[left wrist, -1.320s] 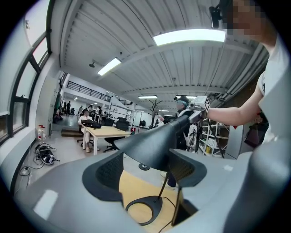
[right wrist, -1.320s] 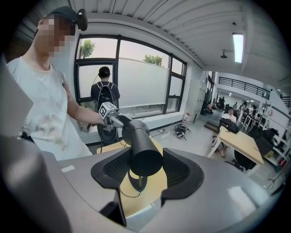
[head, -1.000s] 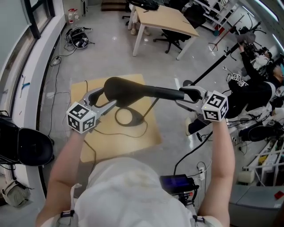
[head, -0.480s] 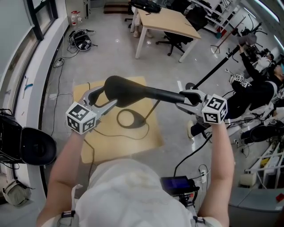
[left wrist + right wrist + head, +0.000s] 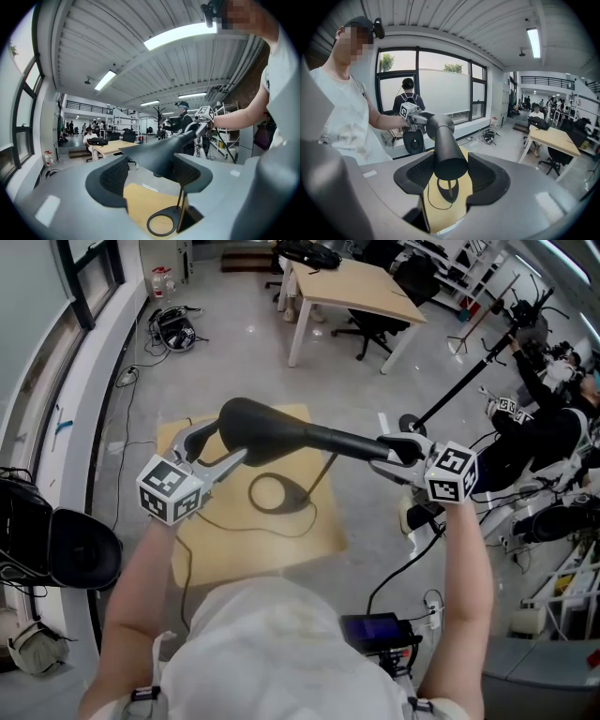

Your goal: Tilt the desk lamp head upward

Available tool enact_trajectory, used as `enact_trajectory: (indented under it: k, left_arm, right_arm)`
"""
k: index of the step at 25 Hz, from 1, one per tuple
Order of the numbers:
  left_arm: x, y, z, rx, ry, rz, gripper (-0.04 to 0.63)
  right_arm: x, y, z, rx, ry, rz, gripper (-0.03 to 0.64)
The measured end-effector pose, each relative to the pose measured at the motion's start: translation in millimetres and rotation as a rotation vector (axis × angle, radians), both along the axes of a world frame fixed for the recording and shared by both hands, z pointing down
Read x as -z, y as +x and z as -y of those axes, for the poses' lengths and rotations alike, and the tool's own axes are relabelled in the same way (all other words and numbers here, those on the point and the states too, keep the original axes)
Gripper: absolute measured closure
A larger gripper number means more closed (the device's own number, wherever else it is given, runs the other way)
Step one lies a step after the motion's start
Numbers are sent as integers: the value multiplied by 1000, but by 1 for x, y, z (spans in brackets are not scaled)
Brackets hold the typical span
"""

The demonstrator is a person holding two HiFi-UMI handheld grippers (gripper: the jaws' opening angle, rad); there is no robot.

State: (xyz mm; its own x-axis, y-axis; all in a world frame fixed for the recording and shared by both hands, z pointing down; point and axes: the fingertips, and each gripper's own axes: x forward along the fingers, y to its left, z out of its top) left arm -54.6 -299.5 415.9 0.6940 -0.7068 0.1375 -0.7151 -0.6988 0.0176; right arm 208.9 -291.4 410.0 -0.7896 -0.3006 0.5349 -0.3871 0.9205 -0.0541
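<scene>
Gripping both ends: left gripper (image 5: 217, 446) clamps the head (image 5: 272, 432) at its wide 9 o'clock end, right gripper (image 5: 398, 453) at its 3 o'clock end. Head looks near level; tilt seems barely begun.

The person wears a white short-sleeved T-shirt (image 5: 262, 643) and a dark cap (image 5: 360, 22) carrying a small black camera (image 5: 378, 28). Ahead of the T-shirt, the left gripper (image 5: 228, 442) and right gripper (image 5: 392, 452) are pale grey. Each bears a black-and-white square-marker cube (image 5: 172, 489), and their fingers (image 5: 115, 177) have black ribbed linings.
</scene>
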Motion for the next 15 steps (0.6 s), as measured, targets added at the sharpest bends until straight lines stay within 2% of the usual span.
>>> enact_trajectory:
  k: [15]
  left_arm:
    - [23, -4, 2, -5, 59, 54, 291]
  right_arm:
    - [-7, -5, 2, 3, -15, 33, 380]
